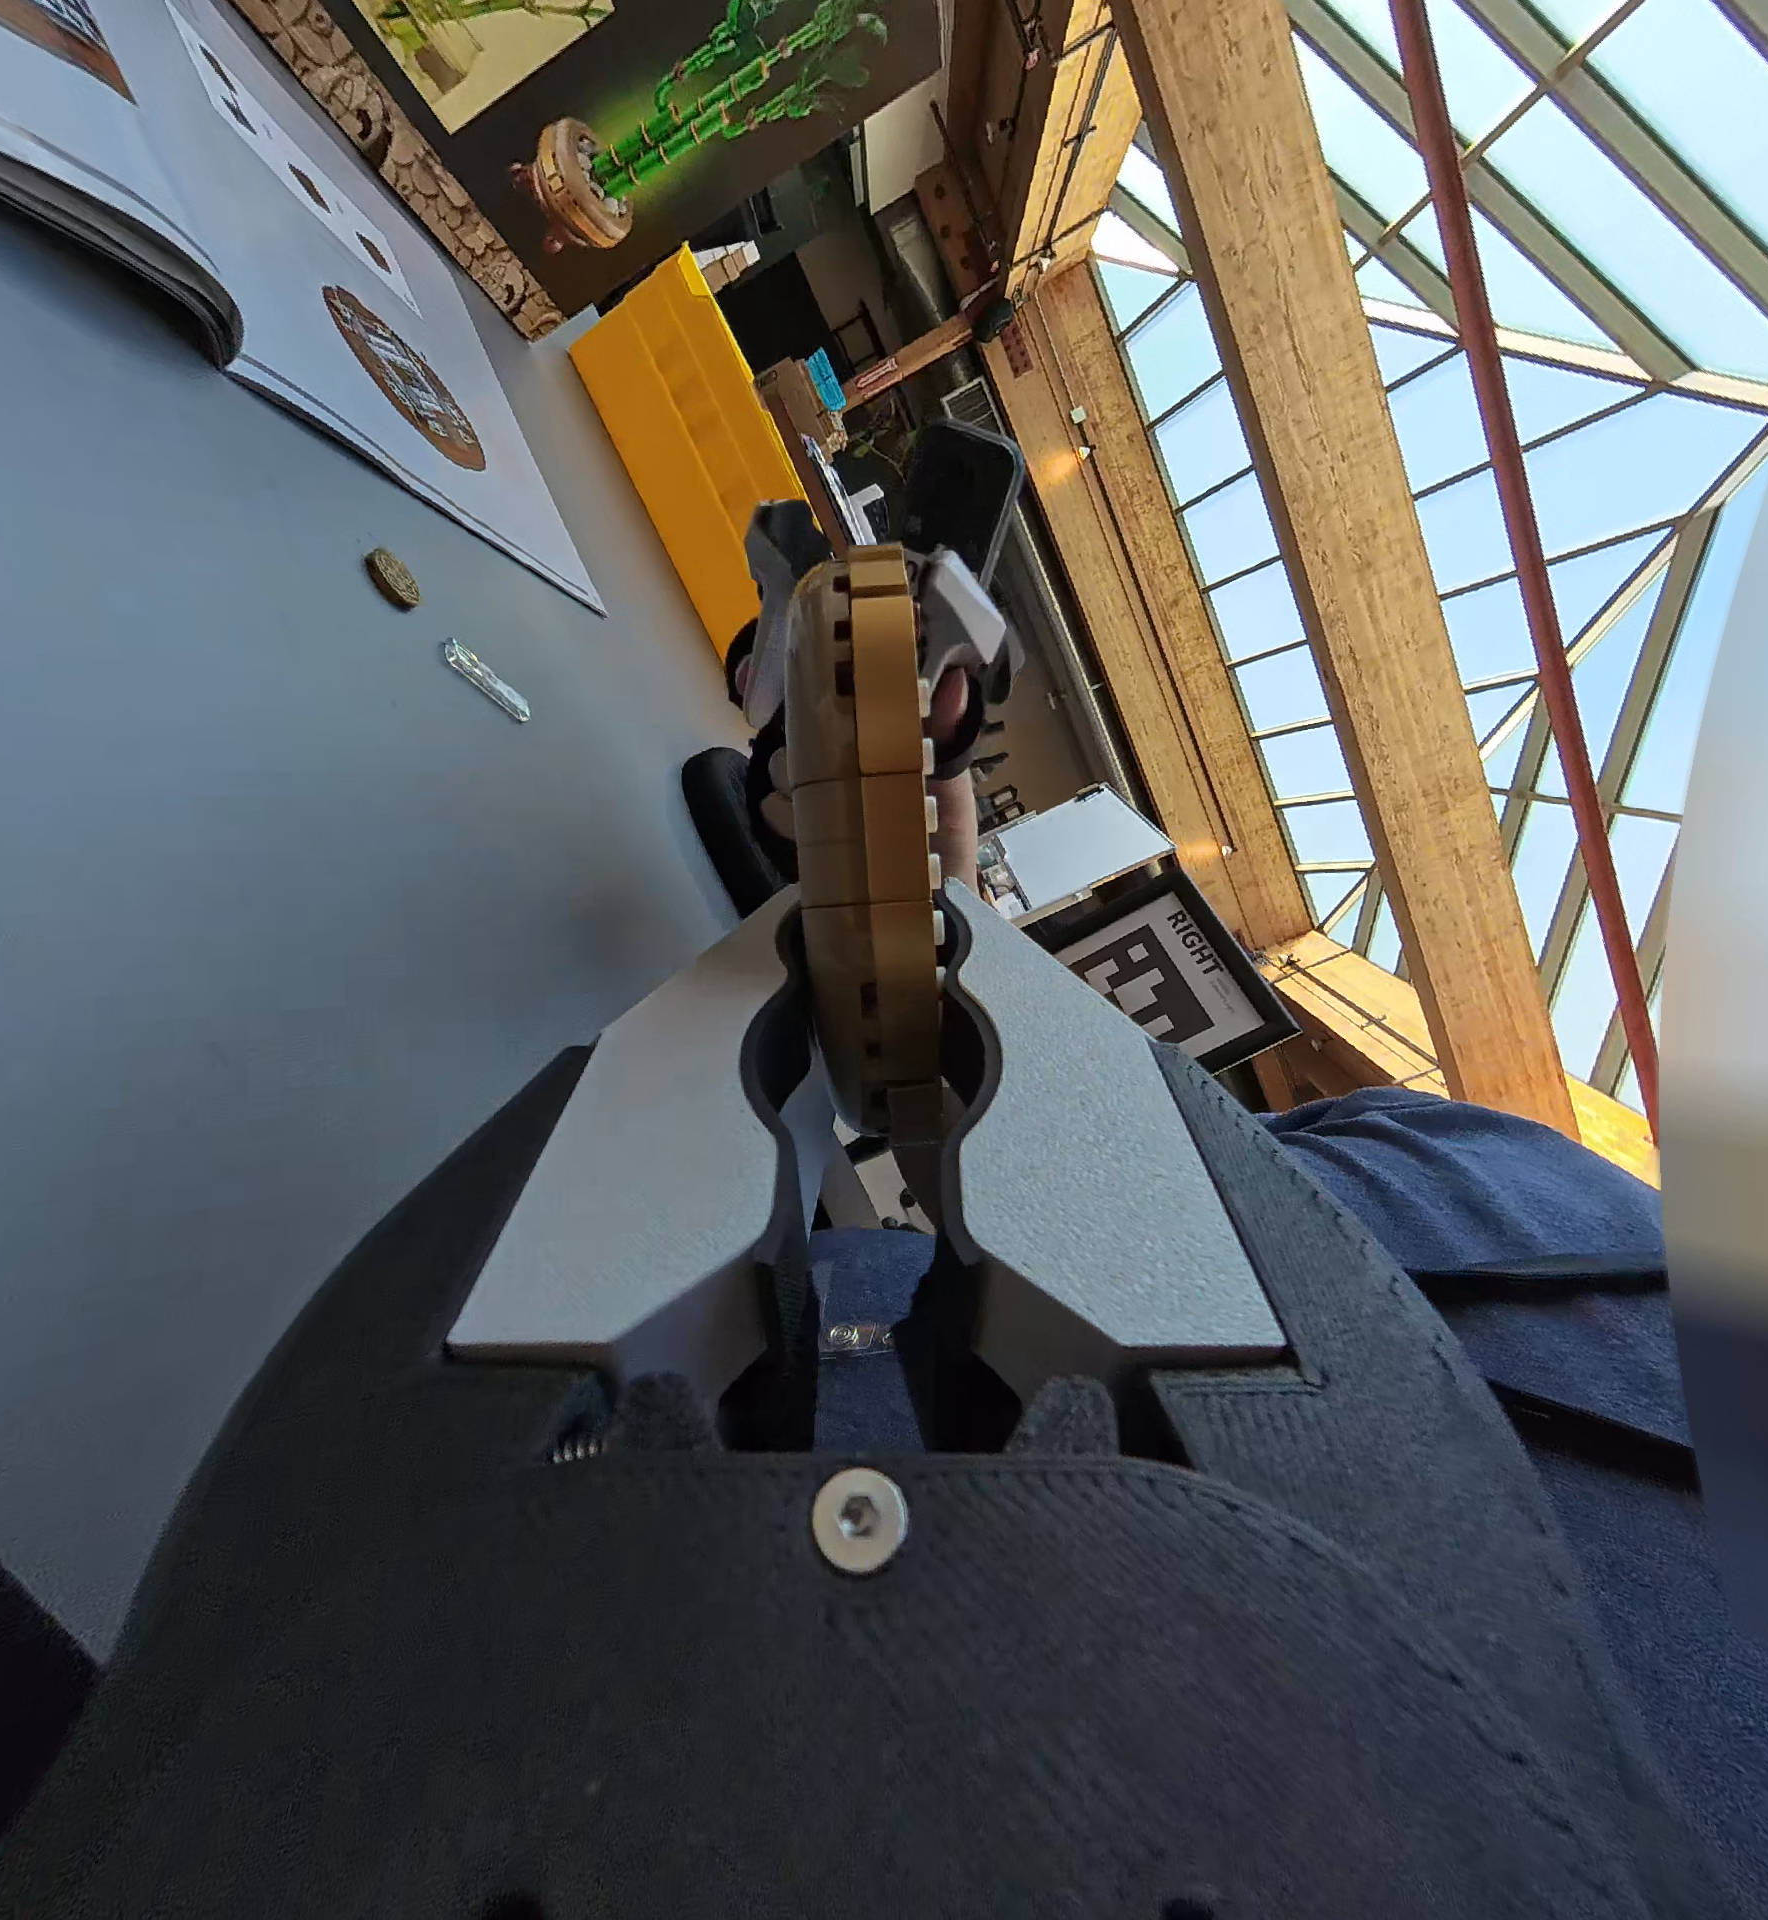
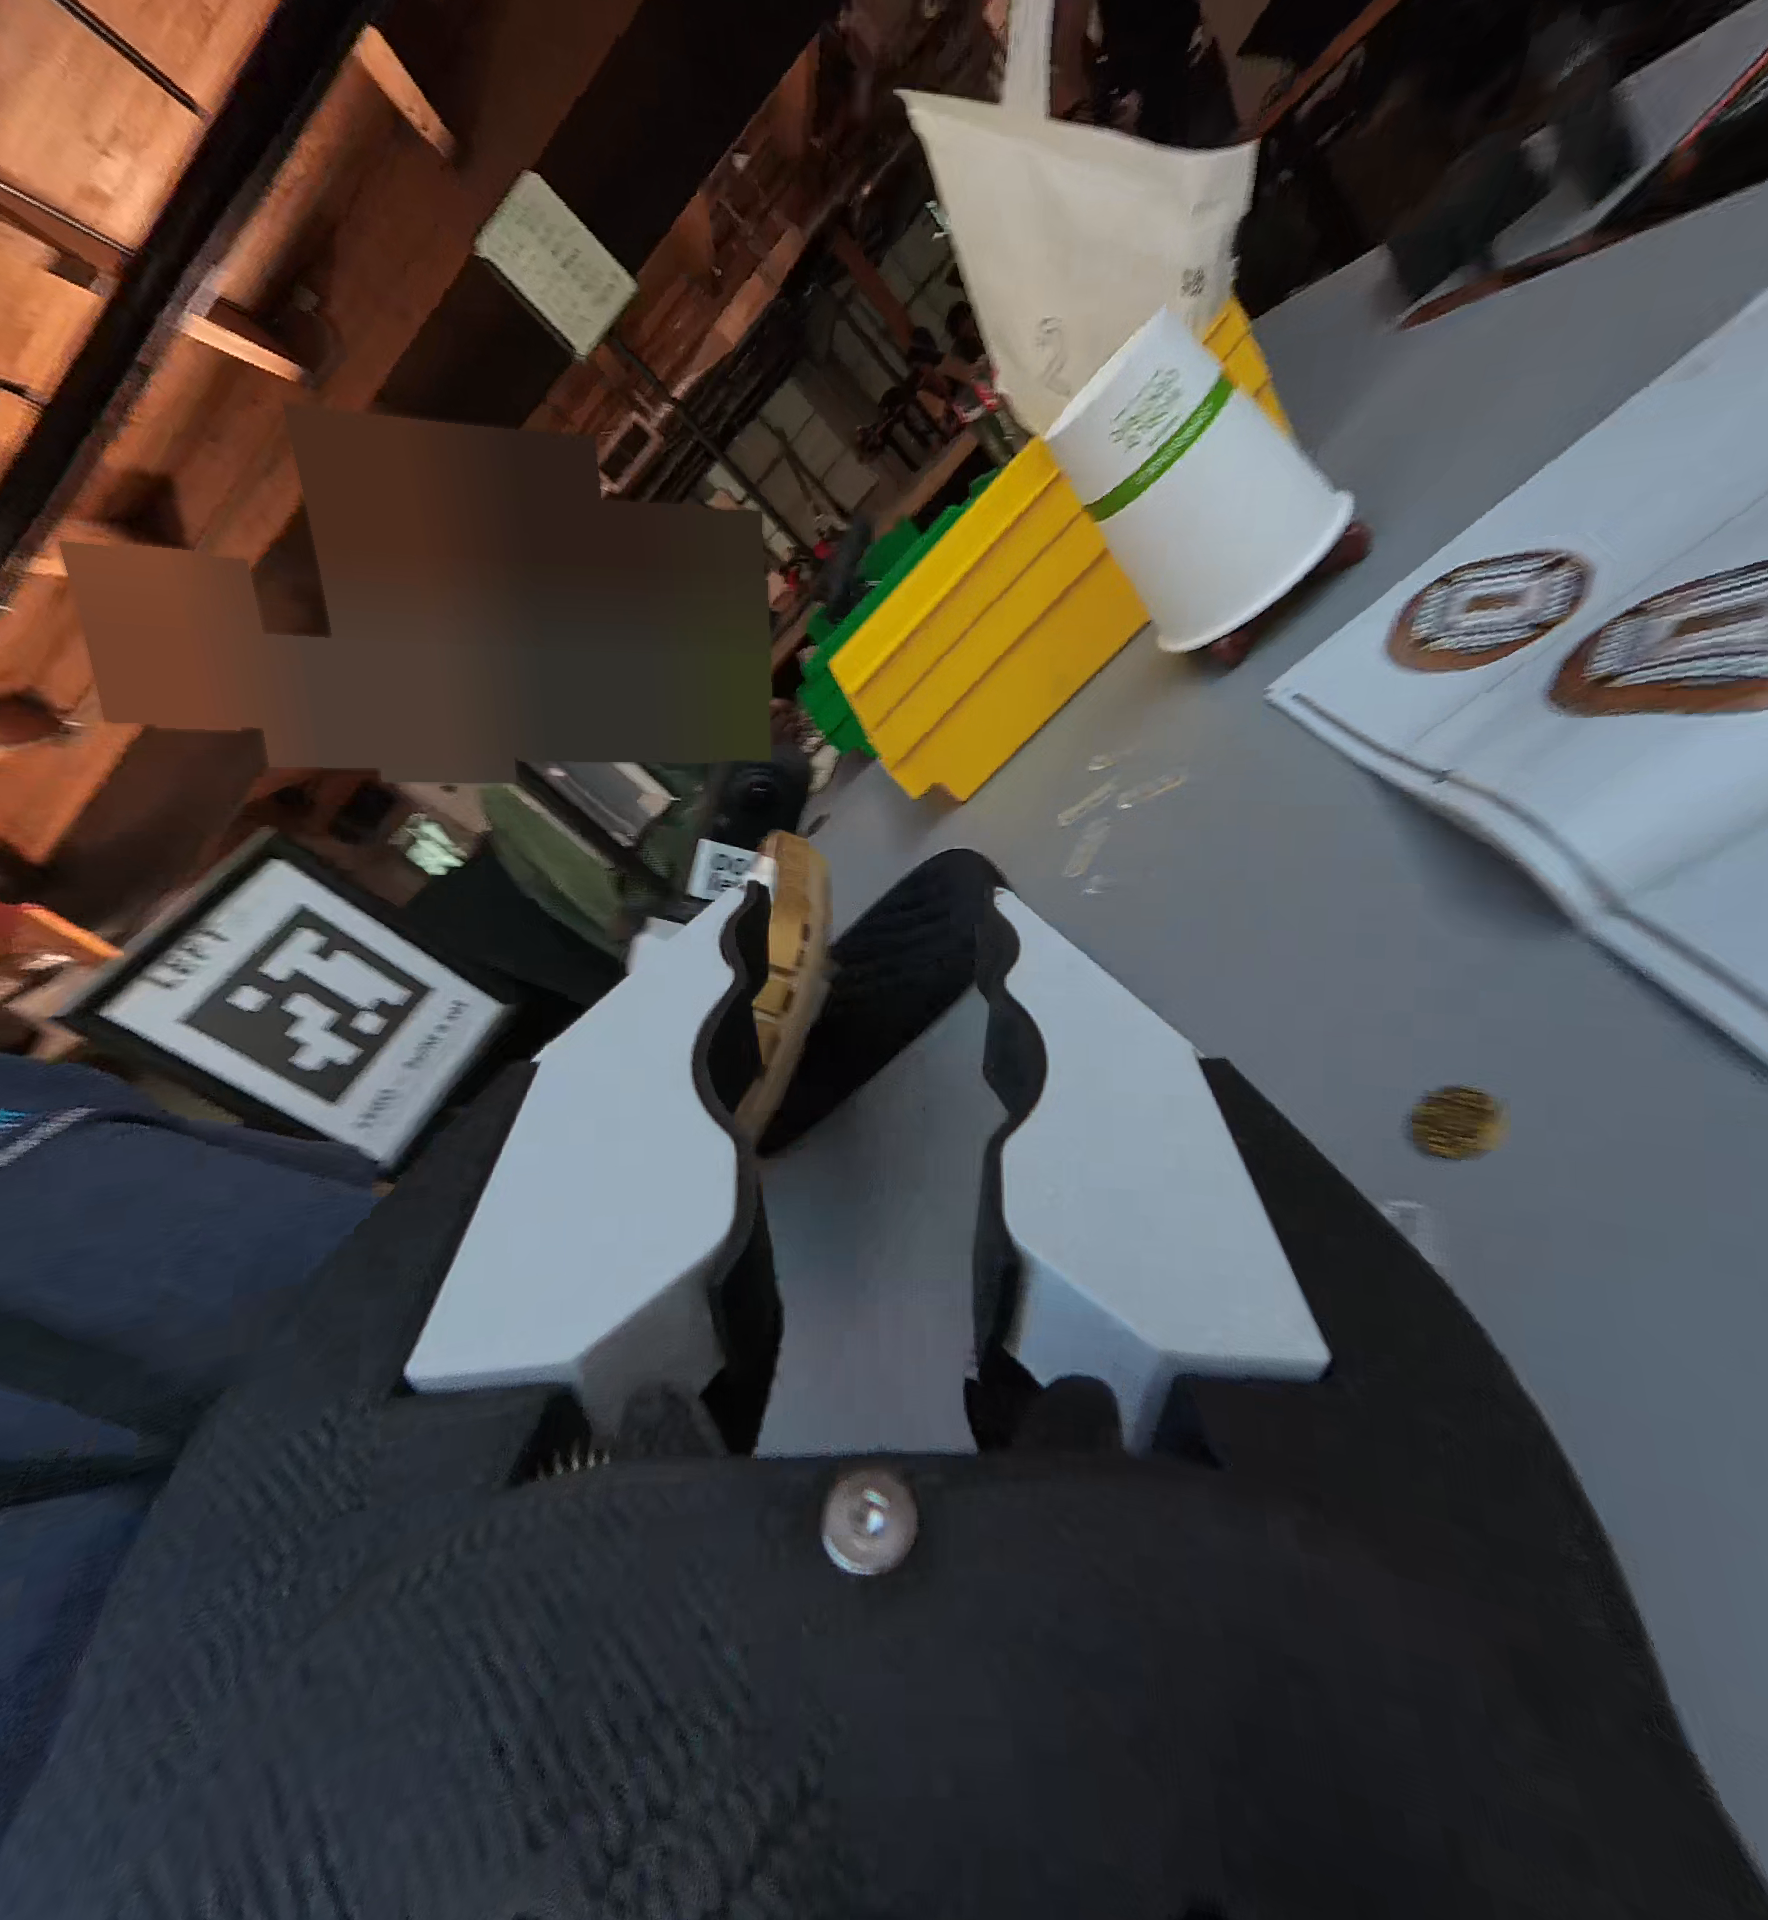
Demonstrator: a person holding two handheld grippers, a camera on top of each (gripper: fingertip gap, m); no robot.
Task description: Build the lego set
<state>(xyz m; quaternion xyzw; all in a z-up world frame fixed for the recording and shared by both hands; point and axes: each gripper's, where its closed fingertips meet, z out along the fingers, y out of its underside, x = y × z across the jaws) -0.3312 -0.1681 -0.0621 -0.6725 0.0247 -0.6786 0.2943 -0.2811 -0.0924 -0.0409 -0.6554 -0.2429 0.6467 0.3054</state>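
My left gripper (image 1: 864, 914) is shut on a round tan and gold lego assembly (image 1: 859, 748), held edge-on above the grey table (image 1: 184, 831). My right gripper (image 1: 872, 592) shows beyond it, one white finger on each side of the assembly's far rim. In the right wrist view my right gripper (image 2: 875, 925) is open. The assembly (image 2: 795, 966) sits just inside its left finger, with a black part of the left gripper beside it. I cannot tell whether the right fingers touch the assembly.
An open instruction booklet (image 1: 371, 343) (image 2: 1586, 727) lies on the table. A small gold round piece (image 1: 392, 578) (image 2: 1456, 1122) and clear pieces (image 1: 485, 681) (image 2: 1108, 810) lie loose. A yellow bin (image 1: 682, 416) (image 2: 984, 644), a paper cup (image 2: 1202, 488) and the set's box (image 1: 651, 135) stand behind. The tips of one gripper are about 10 centimetres away from the tips of the other. From the right gripper's tips to the small gold round piece (image 2: 1456, 1122) is close to 11 centimetres.
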